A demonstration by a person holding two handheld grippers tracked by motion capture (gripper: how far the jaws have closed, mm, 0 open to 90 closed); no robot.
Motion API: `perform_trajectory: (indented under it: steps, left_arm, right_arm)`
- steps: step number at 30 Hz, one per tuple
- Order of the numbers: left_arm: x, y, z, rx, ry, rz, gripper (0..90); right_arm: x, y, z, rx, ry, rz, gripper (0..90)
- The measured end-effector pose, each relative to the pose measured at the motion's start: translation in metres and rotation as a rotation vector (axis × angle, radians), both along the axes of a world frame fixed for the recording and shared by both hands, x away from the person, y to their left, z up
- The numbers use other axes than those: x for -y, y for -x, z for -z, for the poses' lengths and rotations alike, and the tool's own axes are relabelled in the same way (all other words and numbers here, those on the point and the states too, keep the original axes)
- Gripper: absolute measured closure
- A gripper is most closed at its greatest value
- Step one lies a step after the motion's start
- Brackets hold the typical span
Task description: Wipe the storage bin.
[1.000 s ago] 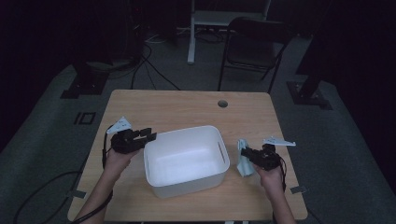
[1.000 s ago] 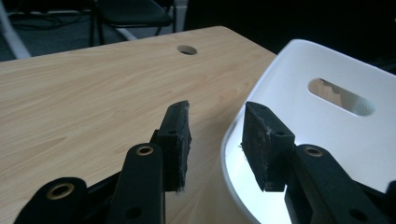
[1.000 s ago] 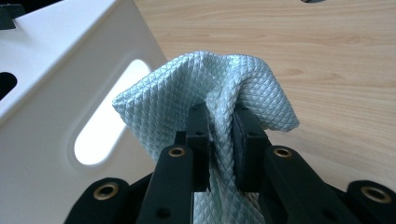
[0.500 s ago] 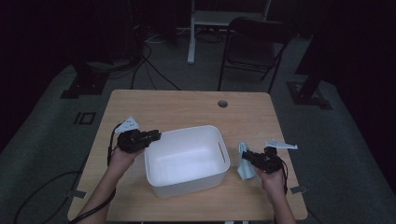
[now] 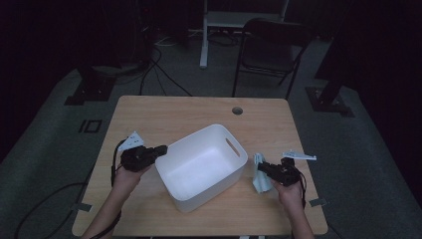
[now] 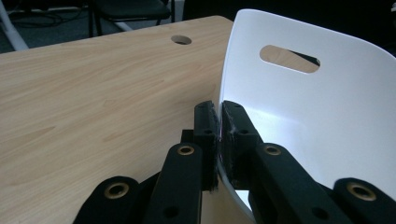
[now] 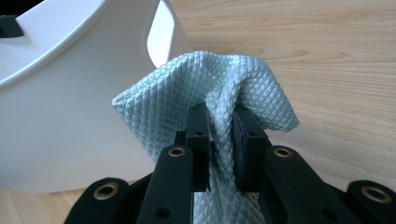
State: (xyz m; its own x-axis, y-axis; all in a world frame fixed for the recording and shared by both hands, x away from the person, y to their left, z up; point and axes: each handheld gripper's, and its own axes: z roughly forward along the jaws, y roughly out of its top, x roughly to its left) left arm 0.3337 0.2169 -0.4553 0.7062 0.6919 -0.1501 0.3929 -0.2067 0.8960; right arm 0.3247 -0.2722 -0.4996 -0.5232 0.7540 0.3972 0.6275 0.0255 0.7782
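Since a moment ago the white tub (image 5: 203,167) has swung round on the desk (image 5: 199,112), so one corner now points at the person, and the left tongs (image 5: 161,149) have moved in to its rim. Their jaws have just been closing, and in the left gripper view they now pinch the thin white wall of the tub (image 6: 299,116), one jaw outside and one inside. The right tongs (image 5: 262,168) sit just beside the other side of the tub, low over the desk. They are pressed onto a pale blue cloth (image 7: 210,100), which bunches up between the jaws and hangs down. In the high view the cloth (image 5: 260,175) is near the tub's right wall, below the handle hole, and not inside yet. The job looks like getting the cloth into the tub while the left hand (image 5: 127,175) keeps the tub still. To do it well, the left tongs should hold tight and not pull, because the tub is light and slides easily. The right tongs should lift the cloth high enough for its hanging end to clear the rim, go over the middle of the tub, and only then let go. A drop too near the edge could leave the cloth draped over the wall.
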Motion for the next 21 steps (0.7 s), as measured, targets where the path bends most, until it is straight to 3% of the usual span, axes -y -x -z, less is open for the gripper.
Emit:
perform_trajectory:
  steps: [8, 9, 15, 17, 21]
  left_arm:
    - [0.004, -0.009, 0.0, -0.019, -0.009, 0.007, 78.4]
    - [0.005, -0.011, 0.001, -0.029, -0.006, 0.014, 73.9]
    - [0.008, -0.015, 0.004, -0.043, 0.021, 0.032, 77.0]
    - [0.009, -0.014, 0.005, -0.038, 0.01, 0.029, 83.2]
    - [0.011, -0.01, 0.006, -0.02, 0.006, 0.008, 84.4]
  right_arm:
    - [-0.001, 0.002, 0.0, 0.001, -0.005, -0.001, 79.1]
    - [-0.001, 0.002, 0.0, 0.0, -0.006, -0.002, 79.1]
    - [0.0, 0.003, 0.001, -0.001, -0.008, -0.003, 79.1]
    - [0.0, 0.003, 0.001, -0.002, -0.012, -0.006, 79.1]
    - [-0.003, 0.003, 0.0, -0.003, -0.011, -0.014, 79.1]
